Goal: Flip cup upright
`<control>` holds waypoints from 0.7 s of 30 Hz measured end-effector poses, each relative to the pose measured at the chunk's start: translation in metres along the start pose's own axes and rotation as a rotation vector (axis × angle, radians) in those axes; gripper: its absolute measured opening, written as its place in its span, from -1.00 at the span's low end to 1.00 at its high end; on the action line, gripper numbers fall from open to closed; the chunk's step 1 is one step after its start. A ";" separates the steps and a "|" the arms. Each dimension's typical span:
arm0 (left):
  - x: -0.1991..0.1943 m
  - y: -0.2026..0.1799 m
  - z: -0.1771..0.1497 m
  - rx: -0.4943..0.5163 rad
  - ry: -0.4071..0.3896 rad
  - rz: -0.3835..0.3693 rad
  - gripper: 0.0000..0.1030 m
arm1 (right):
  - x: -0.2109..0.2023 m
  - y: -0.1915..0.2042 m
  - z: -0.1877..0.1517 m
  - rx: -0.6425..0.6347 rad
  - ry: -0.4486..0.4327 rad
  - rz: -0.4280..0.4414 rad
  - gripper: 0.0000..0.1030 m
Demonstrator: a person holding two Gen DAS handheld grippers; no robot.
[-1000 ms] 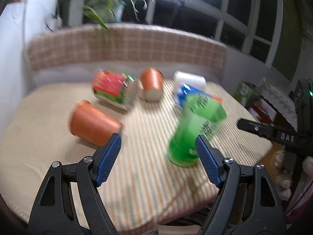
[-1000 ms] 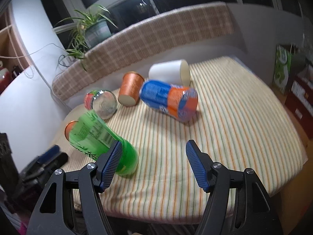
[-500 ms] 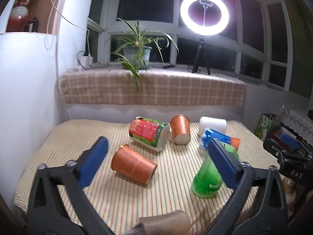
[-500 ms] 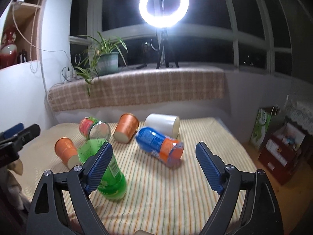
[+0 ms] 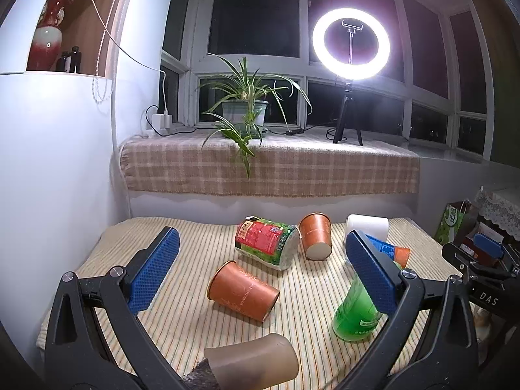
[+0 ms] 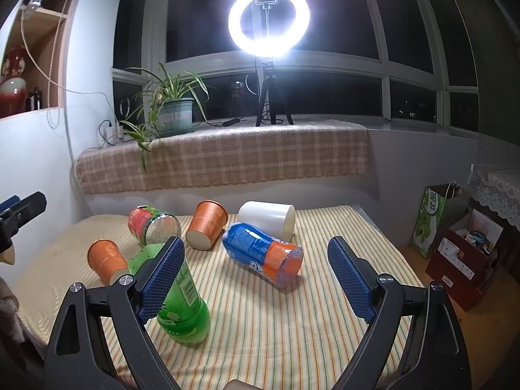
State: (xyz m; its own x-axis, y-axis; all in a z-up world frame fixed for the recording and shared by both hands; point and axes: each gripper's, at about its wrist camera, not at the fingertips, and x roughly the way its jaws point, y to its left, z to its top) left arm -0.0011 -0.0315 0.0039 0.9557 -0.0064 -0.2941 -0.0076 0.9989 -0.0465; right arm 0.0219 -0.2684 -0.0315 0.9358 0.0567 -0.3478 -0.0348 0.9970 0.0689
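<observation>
A green cup stands upright on the striped table, partly hidden behind a gripper finger in each view. Other cups lie on their sides: an orange cup, a red-green cup, a second orange cup, a blue-orange cup and a white cup. My left gripper is open and empty, raised above the near table. My right gripper is open and empty too.
The striped table ends at a front edge close to me. A plaid-covered sill with a potted plant and a ring light runs behind. A brown tube end sits at the bottom. Boxes stand on the floor at right.
Both grippers have pulled back and tilted up from the table. The green cup, tilted a second ago, now stands upright on its own.
</observation>
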 end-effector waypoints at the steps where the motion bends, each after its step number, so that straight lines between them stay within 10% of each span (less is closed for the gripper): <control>1: 0.000 0.000 0.001 -0.002 -0.002 -0.001 1.00 | 0.000 0.000 0.000 0.000 0.000 -0.001 0.74; 21: -0.002 0.001 0.003 -0.002 0.000 -0.001 1.00 | 0.005 -0.003 -0.002 0.019 0.029 0.001 0.74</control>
State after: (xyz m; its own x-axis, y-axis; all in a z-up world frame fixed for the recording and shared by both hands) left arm -0.0022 -0.0302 0.0076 0.9556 -0.0077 -0.2946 -0.0070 0.9988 -0.0489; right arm 0.0258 -0.2711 -0.0356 0.9254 0.0590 -0.3745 -0.0283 0.9958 0.0870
